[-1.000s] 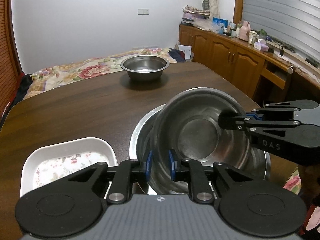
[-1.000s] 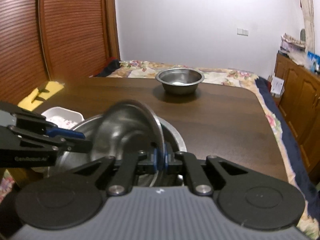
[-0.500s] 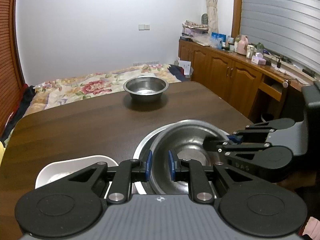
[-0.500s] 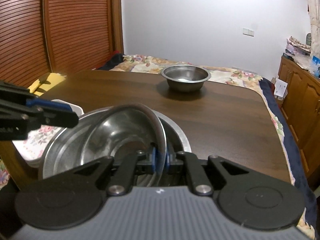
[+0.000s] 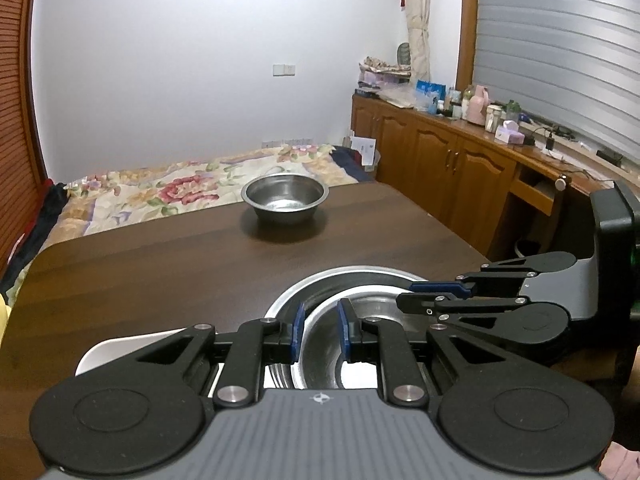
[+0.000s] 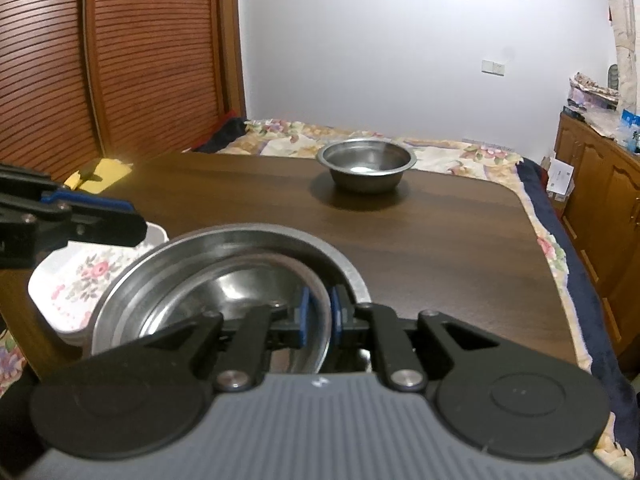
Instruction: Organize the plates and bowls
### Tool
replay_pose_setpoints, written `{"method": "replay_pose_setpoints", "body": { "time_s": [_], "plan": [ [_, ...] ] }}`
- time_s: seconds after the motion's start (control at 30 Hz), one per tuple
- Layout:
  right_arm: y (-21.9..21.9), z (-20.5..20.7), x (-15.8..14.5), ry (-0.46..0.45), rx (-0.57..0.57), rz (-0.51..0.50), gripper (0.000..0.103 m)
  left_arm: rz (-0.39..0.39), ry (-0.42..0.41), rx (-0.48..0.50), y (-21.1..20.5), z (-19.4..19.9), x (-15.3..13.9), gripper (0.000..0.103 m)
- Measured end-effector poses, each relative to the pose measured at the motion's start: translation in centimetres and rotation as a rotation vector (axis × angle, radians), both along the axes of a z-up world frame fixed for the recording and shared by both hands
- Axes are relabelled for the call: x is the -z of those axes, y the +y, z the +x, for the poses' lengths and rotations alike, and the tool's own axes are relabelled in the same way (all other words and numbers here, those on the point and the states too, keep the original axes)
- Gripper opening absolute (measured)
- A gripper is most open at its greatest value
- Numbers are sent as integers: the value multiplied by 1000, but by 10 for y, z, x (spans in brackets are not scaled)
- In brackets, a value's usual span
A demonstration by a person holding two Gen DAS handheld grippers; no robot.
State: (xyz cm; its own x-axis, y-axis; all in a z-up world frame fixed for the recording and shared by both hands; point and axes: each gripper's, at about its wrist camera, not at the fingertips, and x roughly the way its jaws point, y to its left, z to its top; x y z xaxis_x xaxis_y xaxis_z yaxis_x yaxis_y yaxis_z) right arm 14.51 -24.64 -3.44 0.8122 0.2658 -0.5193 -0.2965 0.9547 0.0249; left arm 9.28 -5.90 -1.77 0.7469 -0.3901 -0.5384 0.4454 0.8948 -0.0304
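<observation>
A small steel bowl (image 6: 240, 292) sits level inside a wide steel basin (image 6: 240, 232) at the near edge of the dark wooden table (image 6: 440, 260). My right gripper (image 6: 320, 312) straddles the bowl's near rim, open by a narrow gap. In the left wrist view, the left gripper (image 5: 321, 330) is open with nothing between its pads. It hovers beside the basin (image 5: 348, 272), above a white floral dish (image 6: 80, 280). A second steel bowl (image 5: 285, 200) stands upright alone near the table's far edge, also visible in the right wrist view (image 6: 366, 168).
A bed with a floral cover (image 5: 180, 192) lies just beyond the table's far edge. Wooden cabinets (image 5: 460, 168) topped with bottles and boxes run along the right wall. Slatted wooden doors (image 6: 120, 60) stand on the left. Bare tabletop separates the basin from the far bowl.
The tilted small bowl came down and now rests level in the basin. The left gripper drew back from its rim toward the white dish. The right gripper's pads parted slightly.
</observation>
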Motion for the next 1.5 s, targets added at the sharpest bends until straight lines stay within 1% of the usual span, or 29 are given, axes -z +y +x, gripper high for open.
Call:
{"method": "replay_pose_setpoints", "body": {
  "time_s": [0.1, 0.23, 0.3, 0.37, 0.5, 0.6, 0.67, 0.7, 0.73, 0.77, 0.8, 0.87, 0.97, 1.0, 1.03, 1.07, 1.1, 1.13, 1.2, 1.27, 1.3, 1.37, 1.5],
  "plan": [
    [-1, -2, -6, -17, 5, 8, 13, -6, -11, 1, 0, -2, -4, 20],
    [-4, -9, -16, -64, 21, 23, 13, -8, -25, -6, 0, -2, -8, 21],
    [-5, -14, -23, -91, 21, 31, 13, -4, -35, -13, 1, -1, -10, 25],
    [-5, -18, -30, -112, 18, 36, 13, -12, -40, -16, 3, -1, -13, 31],
    [-7, -24, -42, -144, 17, 52, 13, -18, -54, -21, 7, -1, -18, 34],
    [-8, -25, -49, -161, 18, 67, 16, -22, -66, -31, 12, 0, -22, 42],
    [-8, -25, -52, -172, 22, 67, 28, -24, -72, -39, 14, 2, -23, 44],
    [-8, -24, -52, -176, 23, 66, 42, -25, -74, -42, 16, 2, -23, 45],
    [-8, -23, -53, -179, 25, 67, 47, -28, -77, -49, 17, 3, -23, 48],
    [-8, -23, -53, -179, 28, 68, 47, -31, -81, -57, 19, 4, -23, 56],
    [-8, -22, -52, -177, 30, 71, 47, -34, -87, -64, 21, 4, -23, 58],
    [-8, -21, -53, -175, 37, 71, 50, -39, -95, -81, 23, 6, -23, 59],
    [-6, -25, -54, -190, 40, 54, 61, -38, -92, -94, 26, 10, -22, 60],
    [-6, -26, -55, -198, 42, 54, 68, -35, -93, -98, 27, 11, -21, 61],
    [-6, -26, -56, -205, 45, 55, 76, -32, -94, -103, 27, 12, -21, 65],
    [-6, -26, -56, -214, 51, 57, 81, -30, -97, -109, 28, 14, -20, 70],
    [-6, -26, -56, -223, 58, 60, 90, -28, -99, -113, 30, 15, -20, 71],
    [-7, -25, -56, -228, 62, 61, 94, -28, -102, -118, 32, 16, -19, 72],
    [-7, -22, -55, -225, 66, 62, 97, -33, -111, -130, 35, 17, -18, 78],
    [-7, -19, -54, -223, 78, 59, 100, -41, -124, -146, 39, 18, -15, 90],
    [-7, -18, -53, -226, 85, 56, 103, -45, -124, -150, 41, 19, -14, 91],
    [-8, -17, -51, -234, 109, 48, 103, -53, -112, -146, 43, 21, -13, 94],
    [-12, -14, -49, -228, 125, 63, 103, -44, -116, -150, 43, 22, -12, 96]
  ]
}}
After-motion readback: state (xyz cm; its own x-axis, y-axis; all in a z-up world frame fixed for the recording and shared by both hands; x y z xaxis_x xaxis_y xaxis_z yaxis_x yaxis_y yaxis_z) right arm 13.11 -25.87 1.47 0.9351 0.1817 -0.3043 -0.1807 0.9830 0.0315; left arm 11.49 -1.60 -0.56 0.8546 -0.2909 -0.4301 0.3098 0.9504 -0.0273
